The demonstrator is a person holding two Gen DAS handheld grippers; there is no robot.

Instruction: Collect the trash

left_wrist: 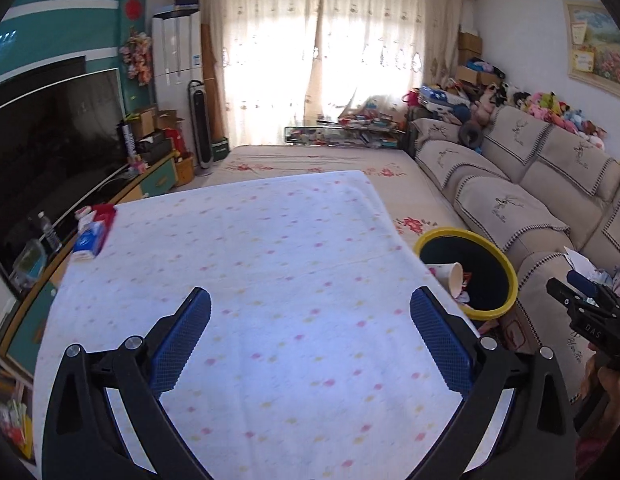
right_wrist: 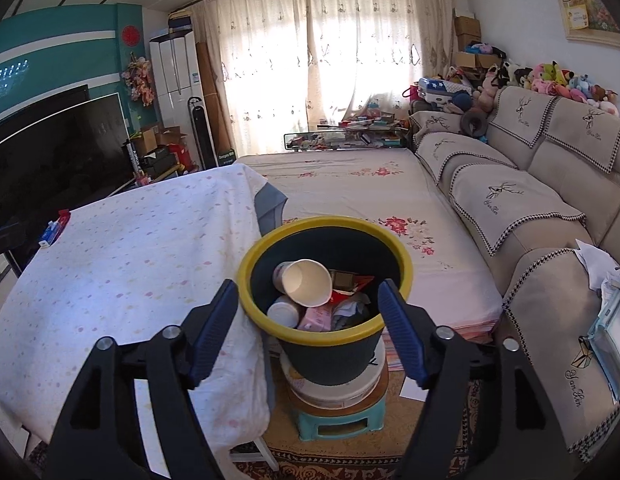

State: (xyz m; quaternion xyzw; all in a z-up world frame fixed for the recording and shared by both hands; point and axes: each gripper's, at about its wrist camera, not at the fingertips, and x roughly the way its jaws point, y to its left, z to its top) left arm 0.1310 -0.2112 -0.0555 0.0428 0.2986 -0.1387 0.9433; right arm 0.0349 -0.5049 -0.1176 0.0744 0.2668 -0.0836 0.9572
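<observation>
A dark bin with a yellow rim (right_wrist: 325,332) stands right of the table and holds a paper cup (right_wrist: 305,282), wrappers and other trash. It also shows in the left wrist view (left_wrist: 494,312). My right gripper (right_wrist: 307,296) is open and empty, hovering above the bin's near rim. My left gripper (left_wrist: 310,304) is open and empty above the table with the white dotted cloth (left_wrist: 269,264). A blue and red packet (left_wrist: 91,236) lies at the table's far left edge; it also shows in the right wrist view (right_wrist: 53,230). The right gripper body (left_wrist: 590,312) shows at the right of the left wrist view.
The bin rests on a white tub (right_wrist: 334,390) on a green stool (right_wrist: 338,420). A beige sofa (right_wrist: 550,208) runs along the right, a floral-covered bed (right_wrist: 350,196) lies behind, a TV (left_wrist: 49,144) stands left.
</observation>
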